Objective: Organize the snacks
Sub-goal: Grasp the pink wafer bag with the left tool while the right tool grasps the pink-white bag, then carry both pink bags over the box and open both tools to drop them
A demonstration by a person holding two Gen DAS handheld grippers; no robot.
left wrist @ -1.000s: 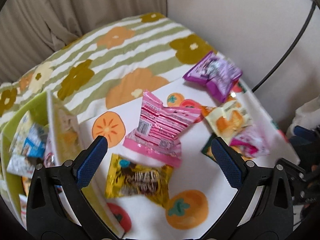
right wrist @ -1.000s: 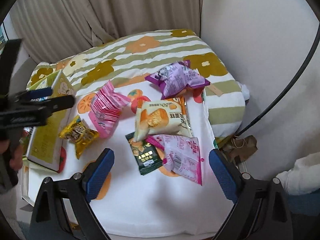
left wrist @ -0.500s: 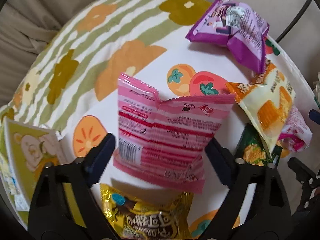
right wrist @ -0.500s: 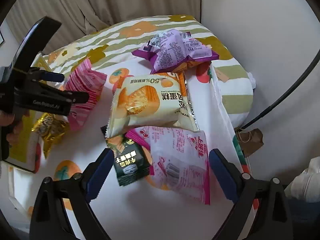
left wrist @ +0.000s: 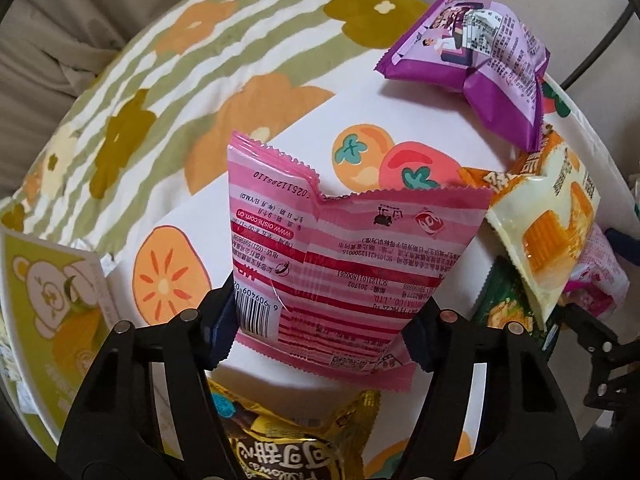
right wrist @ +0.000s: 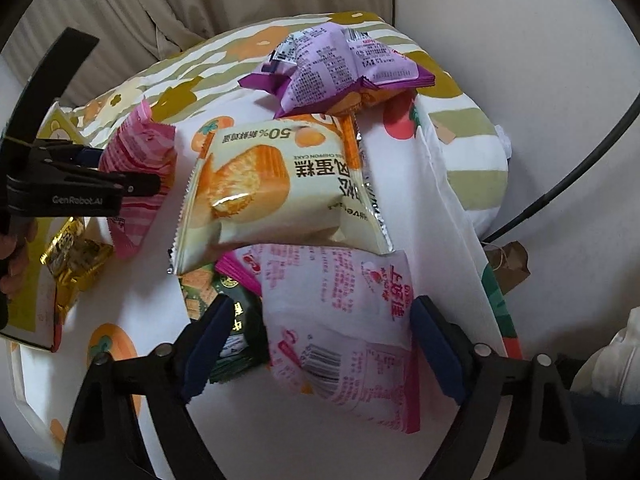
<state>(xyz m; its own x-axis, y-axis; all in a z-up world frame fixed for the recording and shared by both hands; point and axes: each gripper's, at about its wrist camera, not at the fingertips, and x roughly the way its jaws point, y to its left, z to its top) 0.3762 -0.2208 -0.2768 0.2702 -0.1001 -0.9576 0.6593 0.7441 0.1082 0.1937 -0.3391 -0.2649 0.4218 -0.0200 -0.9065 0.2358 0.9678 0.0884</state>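
Two grippers close on two snack bags at once.

The left gripper is closing on the pink striped bag, which stands on the fruit-print cloth; its pads look to be touching the bag's lower sides. The right gripper is closing too, with the pale pink bag between its fingers but not squeezed yet (a dark green packet sits right by the left finger). To do this well, squeeze gently near the bottom, keep the green packet out, then lift straight up. A second ago both grippers were wide open and higher above the snacks; now they are down around their bags.
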